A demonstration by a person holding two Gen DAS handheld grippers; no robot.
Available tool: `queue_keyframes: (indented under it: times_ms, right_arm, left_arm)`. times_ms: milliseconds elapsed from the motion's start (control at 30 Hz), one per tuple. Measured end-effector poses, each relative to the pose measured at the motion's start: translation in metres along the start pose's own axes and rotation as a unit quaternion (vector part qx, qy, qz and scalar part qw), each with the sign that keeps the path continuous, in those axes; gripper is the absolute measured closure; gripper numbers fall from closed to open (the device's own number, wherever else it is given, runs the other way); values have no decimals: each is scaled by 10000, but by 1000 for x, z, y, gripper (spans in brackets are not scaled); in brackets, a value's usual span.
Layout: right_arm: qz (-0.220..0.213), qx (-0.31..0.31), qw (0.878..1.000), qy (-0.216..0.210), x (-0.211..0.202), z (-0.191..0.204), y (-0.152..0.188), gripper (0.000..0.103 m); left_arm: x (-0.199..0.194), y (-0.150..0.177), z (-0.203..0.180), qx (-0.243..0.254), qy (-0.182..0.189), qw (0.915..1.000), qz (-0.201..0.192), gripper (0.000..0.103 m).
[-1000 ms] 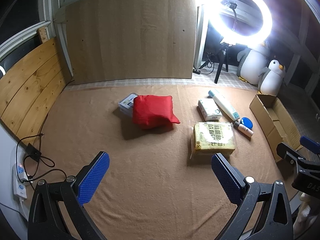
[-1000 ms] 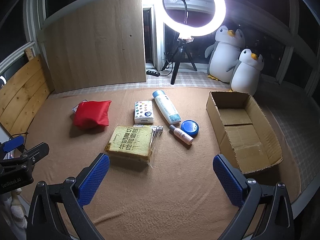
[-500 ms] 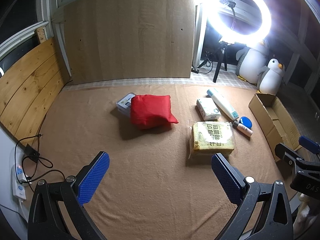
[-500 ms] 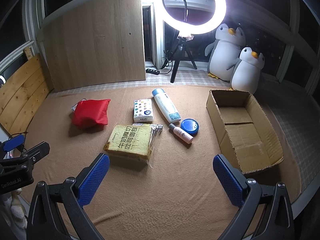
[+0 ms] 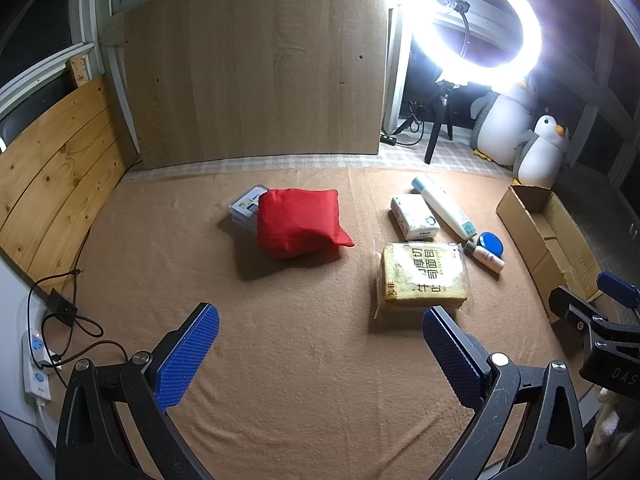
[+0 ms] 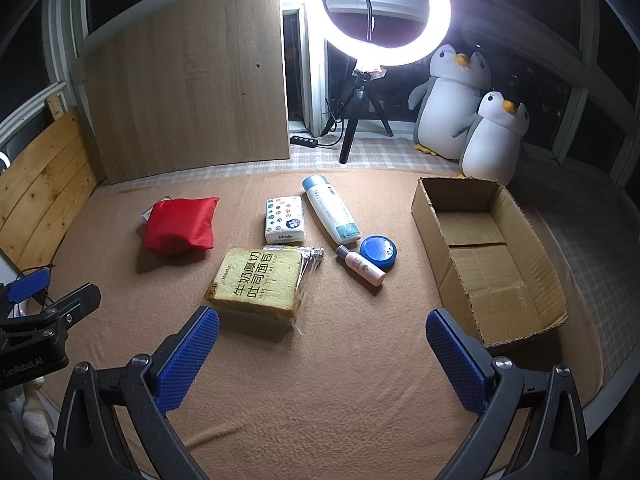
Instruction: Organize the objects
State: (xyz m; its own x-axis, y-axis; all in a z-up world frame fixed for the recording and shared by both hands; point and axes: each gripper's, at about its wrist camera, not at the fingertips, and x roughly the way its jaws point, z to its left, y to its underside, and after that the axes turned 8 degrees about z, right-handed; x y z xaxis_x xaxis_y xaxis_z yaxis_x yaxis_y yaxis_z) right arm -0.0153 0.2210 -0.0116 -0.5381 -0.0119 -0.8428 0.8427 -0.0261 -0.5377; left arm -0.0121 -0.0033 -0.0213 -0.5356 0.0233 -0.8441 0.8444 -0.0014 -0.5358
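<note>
On the tan blanket lie a bagged toast loaf (image 6: 256, 282) (image 5: 424, 276), a red pouch (image 6: 180, 226) (image 5: 298, 222) lying partly on a clear case (image 5: 246, 206), a tissue pack (image 6: 285, 220) (image 5: 414, 222), a white bottle (image 6: 330, 210) (image 5: 444, 208), a small pink bottle (image 6: 362, 266) (image 5: 486, 258) and a blue round tin (image 6: 378, 252) (image 5: 491, 243). An open, empty cardboard box (image 6: 486, 256) (image 5: 544, 236) stands at the right. My left gripper (image 5: 320, 354) and right gripper (image 6: 322, 356) are both open and empty, hovering before the objects.
A ring light on a tripod (image 6: 360, 120) and two plush penguins (image 6: 468, 116) stand beyond the blanket. Wooden panels (image 5: 256, 68) line the back and left. A power strip and cables (image 5: 36, 364) lie at the left edge.
Both views shifted slightly; the objects sit a little lower and closer in the frames. Nothing on the blanket moved. Both grippers stay open.
</note>
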Motion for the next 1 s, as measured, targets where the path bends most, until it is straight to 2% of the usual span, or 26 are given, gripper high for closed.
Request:
queue_keyframes:
  times_ms: [1000]
  right_arm:
    - [26,22,10000,-10,2,-2,-1,1]
  left_arm:
    - [6,-2,-6,48,-13,10000,11,0]
